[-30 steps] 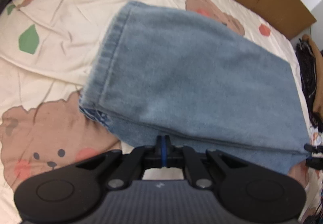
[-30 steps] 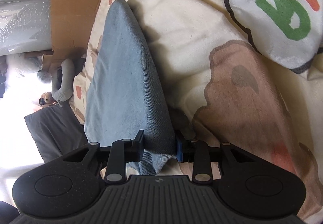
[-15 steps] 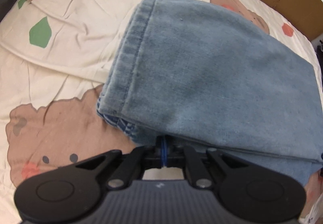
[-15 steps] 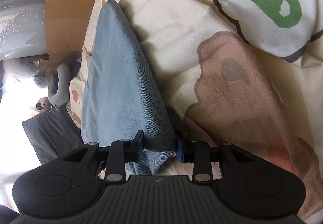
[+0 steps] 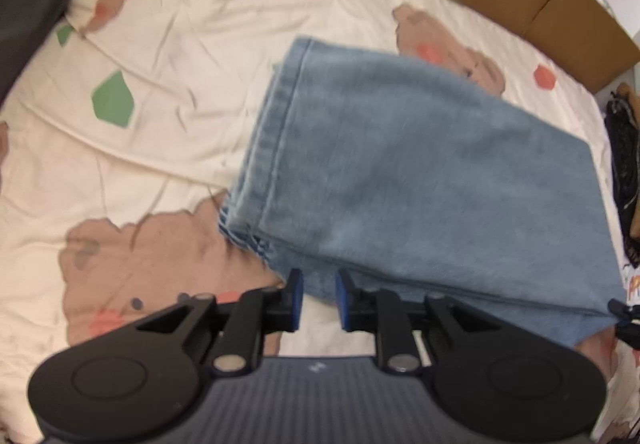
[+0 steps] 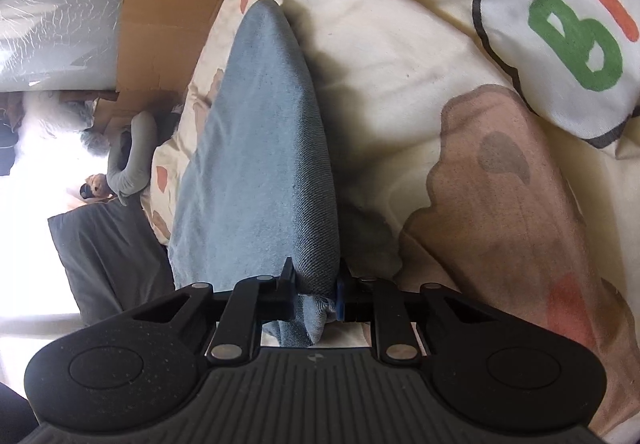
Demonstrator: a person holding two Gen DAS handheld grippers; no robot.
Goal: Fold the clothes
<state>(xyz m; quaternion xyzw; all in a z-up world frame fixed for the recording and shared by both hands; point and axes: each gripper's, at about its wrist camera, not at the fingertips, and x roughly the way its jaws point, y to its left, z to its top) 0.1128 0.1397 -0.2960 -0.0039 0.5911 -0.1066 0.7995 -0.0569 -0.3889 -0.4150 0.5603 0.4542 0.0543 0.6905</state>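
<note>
Left wrist view: folded blue jeans lie on a bear-print bedsheet; the left claw is opening, pads clear of the denim edge. Right wrist view: the right claw is closing, pinching the jeans' folded corner.

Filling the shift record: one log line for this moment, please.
left gripper: jaws opening, off folded jeans | right gripper: jaws closing on jeans corner | jeans on bear-print bedsheet
</note>
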